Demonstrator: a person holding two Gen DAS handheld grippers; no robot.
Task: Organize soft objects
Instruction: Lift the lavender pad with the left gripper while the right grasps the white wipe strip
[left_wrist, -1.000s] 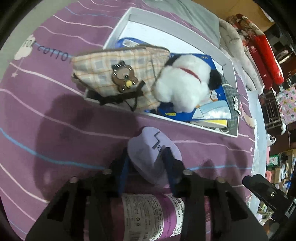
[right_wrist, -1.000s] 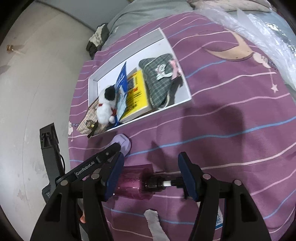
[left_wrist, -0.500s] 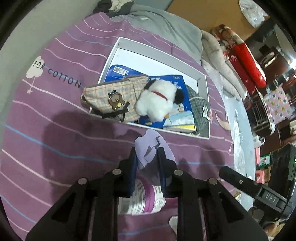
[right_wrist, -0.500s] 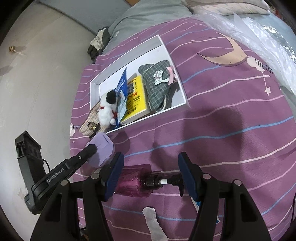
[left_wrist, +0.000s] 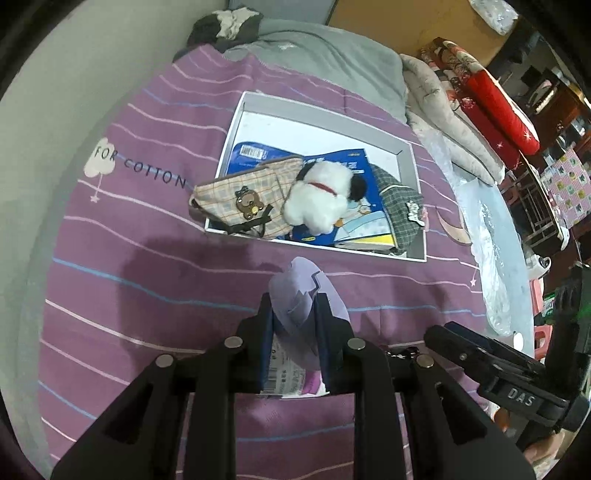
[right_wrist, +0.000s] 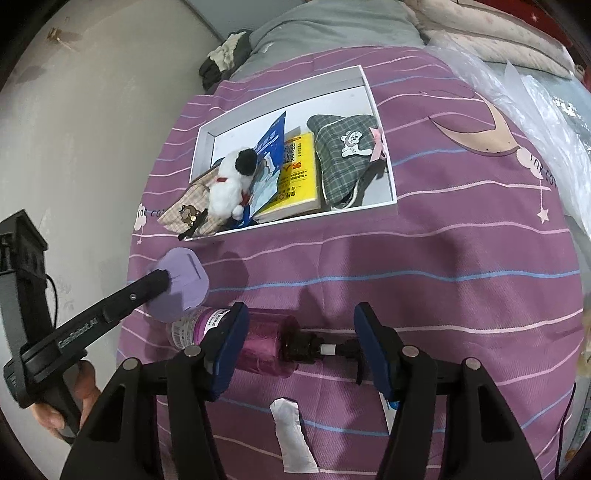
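My left gripper (left_wrist: 294, 310) is shut on a soft lilac pad (left_wrist: 301, 295) and holds it up above the purple bedspread; the pad also shows in the right wrist view (right_wrist: 183, 284). A white shallow box (left_wrist: 325, 120) lies ahead with a beige plaid pouch (left_wrist: 240, 201), a white plush dog (left_wrist: 319, 201), a green plaid pouch (left_wrist: 402, 210) and books. My right gripper (right_wrist: 301, 339) is open, its fingers either side of a purple pump bottle (right_wrist: 266, 347) lying on the bed.
The purple striped bedspread (right_wrist: 443, 258) covers the bed. A grey blanket (left_wrist: 325, 55) and folded quilts (left_wrist: 461, 96) lie beyond the box. Clear plastic (right_wrist: 535, 110) lies at the right. A white paper scrap (right_wrist: 291, 435) lies near my right gripper.
My left gripper has closed on the lilac pad and lifted it off the bed, drawing back from the box. My right gripper has stayed open over the bottle.
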